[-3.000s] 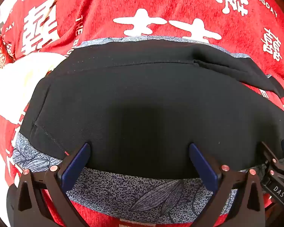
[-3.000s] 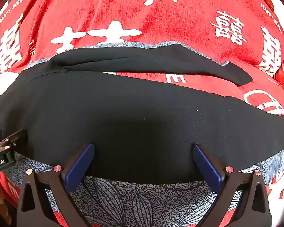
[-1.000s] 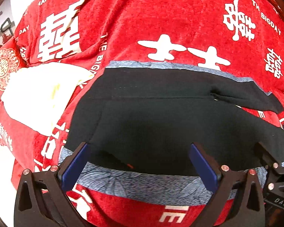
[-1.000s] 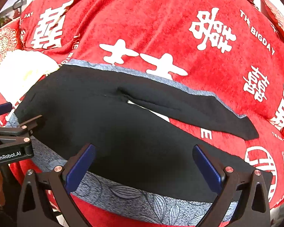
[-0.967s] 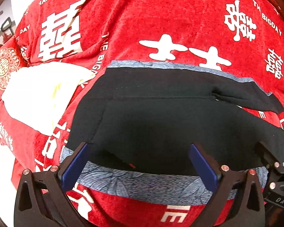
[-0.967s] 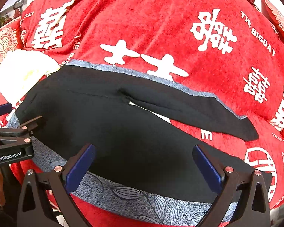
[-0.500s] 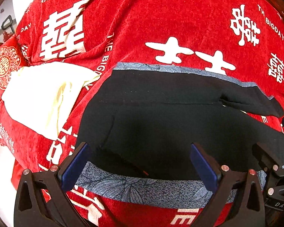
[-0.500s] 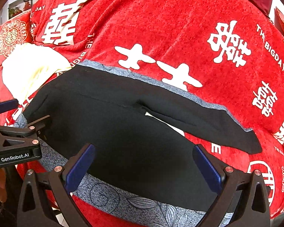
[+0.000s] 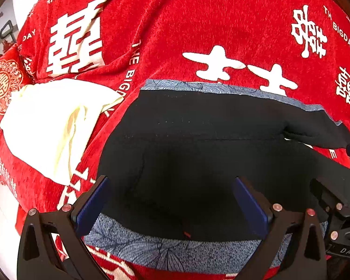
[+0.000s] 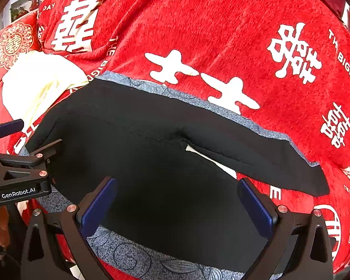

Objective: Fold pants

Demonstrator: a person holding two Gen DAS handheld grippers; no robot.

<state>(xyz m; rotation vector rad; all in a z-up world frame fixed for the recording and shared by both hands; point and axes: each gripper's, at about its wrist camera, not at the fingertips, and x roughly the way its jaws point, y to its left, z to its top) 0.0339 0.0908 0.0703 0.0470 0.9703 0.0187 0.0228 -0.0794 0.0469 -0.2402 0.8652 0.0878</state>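
Pants (image 9: 198,154) lie spread flat on the red blanket (image 9: 198,23), legs apart, while the left gripper (image 9: 170,200) and right gripper (image 10: 177,198) hover wide above the near edge, probably to grasp it for folding.

left gripper (image 9: 171,206): jaws spread wide, holding nothing | right gripper (image 10: 176,207): jaws spread wide, just beside the left

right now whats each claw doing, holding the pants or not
Left claw: open, holding nothing, poised over the near edge of the black pants.
Right claw: open, holding nothing, over the same pants.
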